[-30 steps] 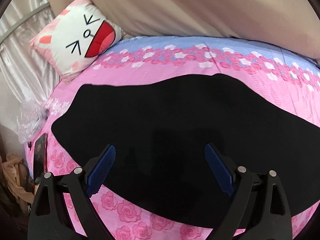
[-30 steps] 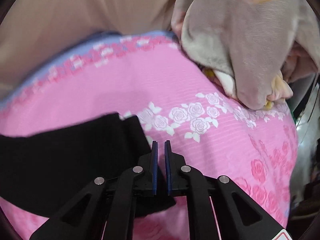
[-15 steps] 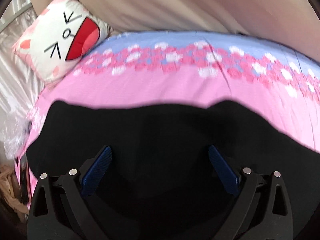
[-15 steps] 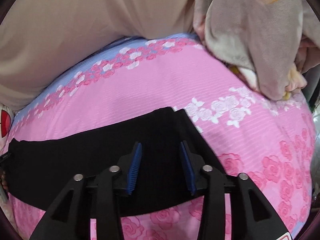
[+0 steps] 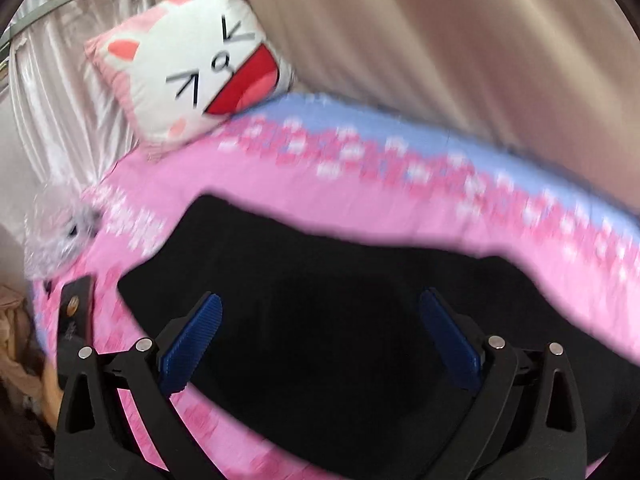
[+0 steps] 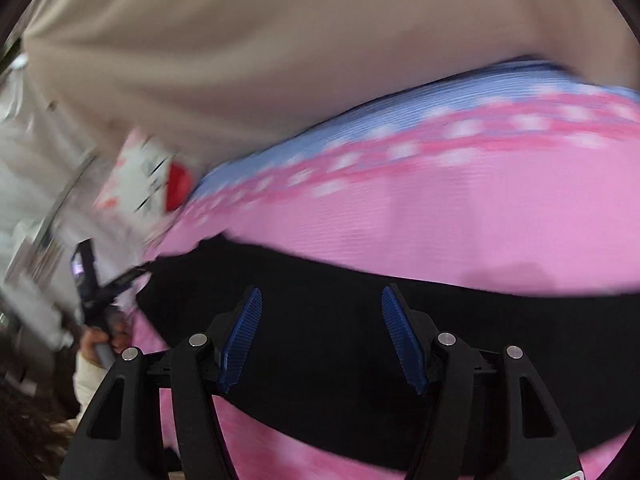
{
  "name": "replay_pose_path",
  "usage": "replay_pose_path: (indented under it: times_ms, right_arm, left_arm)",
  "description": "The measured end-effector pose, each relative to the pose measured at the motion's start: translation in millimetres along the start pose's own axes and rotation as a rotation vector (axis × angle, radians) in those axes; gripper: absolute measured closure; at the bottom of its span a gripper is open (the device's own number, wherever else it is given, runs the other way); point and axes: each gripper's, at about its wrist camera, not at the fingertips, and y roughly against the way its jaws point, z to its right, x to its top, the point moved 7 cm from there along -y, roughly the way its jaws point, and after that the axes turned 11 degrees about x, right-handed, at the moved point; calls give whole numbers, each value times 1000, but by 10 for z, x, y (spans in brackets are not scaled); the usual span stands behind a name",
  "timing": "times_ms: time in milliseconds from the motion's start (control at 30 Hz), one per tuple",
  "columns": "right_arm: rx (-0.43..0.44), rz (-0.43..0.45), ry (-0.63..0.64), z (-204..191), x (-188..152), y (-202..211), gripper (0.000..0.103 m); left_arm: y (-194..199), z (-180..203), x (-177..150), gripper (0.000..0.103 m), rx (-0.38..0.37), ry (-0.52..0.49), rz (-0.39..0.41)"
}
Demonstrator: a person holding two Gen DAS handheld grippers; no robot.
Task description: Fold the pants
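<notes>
Left gripper: the black hand-held left gripper (image 5: 320, 322) with ribbed blue pads (image 5: 188, 350) stood spread wide over the near part of the pants, gripping nothing; whether the pads touched the cloth could not be told.
Right gripper: the black hand-held right gripper (image 6: 322, 320) with matching blue pads (image 6: 400, 340) hung over the same garment, its jaws opening, with only flat cloth showing between them and nothing pinched.
Pants: the black fabric pants (image 5: 340, 320) lay spread flat on the near half of the bed, a long dark band running from left to right, its far edge wavy.
Bed cover: the pink bedsheet (image 5: 320, 208) printed with roses showed along the near edge below the pants and broadly beyond them; its far border was a pale blue strip with pink and white flowers.
Left edge: a dark flat phone-like object (image 5: 74, 312) lay on the sheet just left of the pants, and a crumpled clear plastic wrap (image 5: 56, 232) sat farther back.
Person: in the right wrist view a hand (image 6: 100, 340) in a pale sleeve held a handle at the left edge.
Pillow: a pink and white square cartoon-cat cushion (image 5: 192, 72) leaned at the far left corner.
Backdrop: beige draped cloth (image 5: 440, 48) rose behind the bed.
</notes>
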Motion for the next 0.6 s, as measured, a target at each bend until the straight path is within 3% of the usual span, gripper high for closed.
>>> replay_pose_path:
  times_ms: [100, 233, 267, 333, 433, 533, 567, 600]
  right_arm:
    - [52, -138, 86, -420, 340, -1055, 41]
    - [-6, -280, 134, -557, 544, -2189, 41]
    - [-2, -315, 125, -542, 517, -2349, 48]
    - [-32, -348, 150, -566, 476, -2579, 94]
    - [-116, -253, 237, -603, 617, -2533, 94]
    - [-90, -237, 143, -436, 623, -2562, 81]
    - [-78, -221, 126, -479, 628, -2475, 73]
    - [-72, -183, 132, -515, 631, -2313, 72]
  left_arm:
    - [-110, 16, -350, 6, 3, -61, -48]
    - [-299, 57, -599, 6, 27, -124, -90]
    - [-344, 49, -630, 6, 22, -118, -99]
    - [-369, 47, -642, 6, -1, -100, -100]
    - [-372, 91, -629, 5, -3, -114, -74]
    - [-404, 151, -612, 5, 3, -107, -55]
    - [-402, 164, -601, 5, 11, -104, -50]
    - [-389, 174, -590, 5, 16, -111, -48]
